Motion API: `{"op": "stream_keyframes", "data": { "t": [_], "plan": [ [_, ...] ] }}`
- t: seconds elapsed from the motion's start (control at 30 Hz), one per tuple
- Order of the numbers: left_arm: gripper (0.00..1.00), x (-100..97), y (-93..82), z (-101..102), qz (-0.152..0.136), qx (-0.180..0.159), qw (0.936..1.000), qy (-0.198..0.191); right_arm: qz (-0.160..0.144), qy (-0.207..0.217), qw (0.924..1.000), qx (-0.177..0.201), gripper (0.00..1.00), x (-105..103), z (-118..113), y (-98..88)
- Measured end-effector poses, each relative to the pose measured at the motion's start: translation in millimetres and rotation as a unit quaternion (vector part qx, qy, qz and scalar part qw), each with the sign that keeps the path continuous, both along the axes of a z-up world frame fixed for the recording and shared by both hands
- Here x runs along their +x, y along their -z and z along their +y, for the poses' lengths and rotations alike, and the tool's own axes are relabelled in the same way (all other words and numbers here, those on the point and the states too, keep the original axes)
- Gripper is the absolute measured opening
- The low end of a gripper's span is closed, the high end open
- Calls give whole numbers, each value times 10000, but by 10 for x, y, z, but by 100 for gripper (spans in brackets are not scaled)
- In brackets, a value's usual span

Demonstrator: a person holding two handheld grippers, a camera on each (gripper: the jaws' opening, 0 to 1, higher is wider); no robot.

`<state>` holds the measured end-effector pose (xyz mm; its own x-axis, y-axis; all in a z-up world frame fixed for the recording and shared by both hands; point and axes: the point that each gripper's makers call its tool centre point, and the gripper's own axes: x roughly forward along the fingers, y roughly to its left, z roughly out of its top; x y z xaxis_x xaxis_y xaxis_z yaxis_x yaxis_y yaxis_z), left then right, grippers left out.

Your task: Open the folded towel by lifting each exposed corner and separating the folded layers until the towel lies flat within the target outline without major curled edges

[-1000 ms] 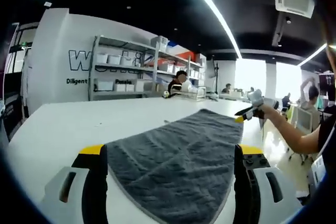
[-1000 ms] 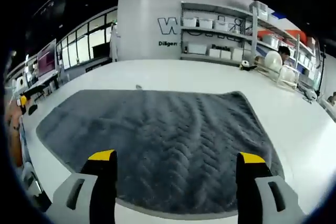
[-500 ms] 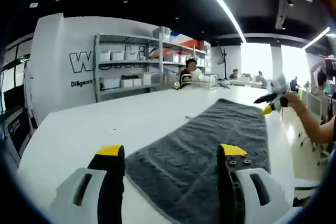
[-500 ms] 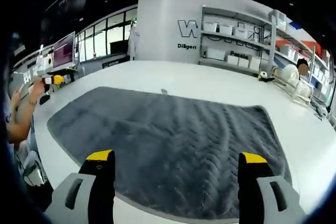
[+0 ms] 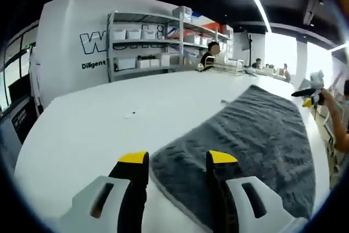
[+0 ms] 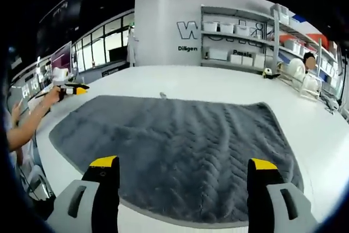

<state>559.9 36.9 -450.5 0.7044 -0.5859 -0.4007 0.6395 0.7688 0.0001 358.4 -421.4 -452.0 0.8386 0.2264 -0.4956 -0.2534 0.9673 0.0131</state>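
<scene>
Right gripper view has the grey towel (image 6: 174, 151) spread out flat on the white table (image 6: 218, 83), its chevron-textured pile facing up and its near edge lying just beyond the right gripper (image 6: 179, 163), whose yellow-tipped jaws stand wide apart and hold nothing. Off to the left in that view, the left gripper (image 6: 72, 88) hovers by the towel's far corner, carried on a person's forearm (image 6: 30, 118). From the left gripper view, the towel (image 5: 251, 135) stretches away to the right, and the left gripper (image 5: 176, 158) has its jaws narrowed but still parted, above the towel's near corner without gripping it. Behind the table stand shelves (image 5: 147, 42) with white bins against a lettered wall (image 5: 71, 53)
</scene>
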Motion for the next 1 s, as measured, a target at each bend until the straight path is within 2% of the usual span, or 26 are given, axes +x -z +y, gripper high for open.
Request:
{"op": "stream_keyframes", "data": {
  "t": [0.07,0.17,0.37,0.43,0.5,0.73,0.83,0.93,1.0],
  "plan": [
    [39,57,83,17,50,55,10000,-49,18,-12,10000,-18,100,-8,-14,-1],
    [26,113,191,29,60,220,9997,-81,39,-25,10000,-46,100,-37,10,12],
    [13,178,390,10,-8,812,9967,-36,104,-63,9999,-42,100,-10,-2,17],
    [5,182,467,38,28,1041,9945,-59,93,-45,9999,-15,100,4,-12,6],
    [4,190,476,0,-141,1016,9947,-5,68,-26,10000,29,100,4,5,-2],
    [1,248,463,79,-371,1371,9899,24,116,-53,9999,16,100,8,-7,3],
    [1,276,462,111,-431,1405,9891,46,127,-71,9999,27,100,-26,-8,-4],
    [1,343,452,181,-623,1825,9812,78,77,-22,9999,60,100,-59,-47,-39],
    [1,386,454,229,-638,1969,9783,28,87,8,9999,58,100,-88,-67,-30]
  ]
}}
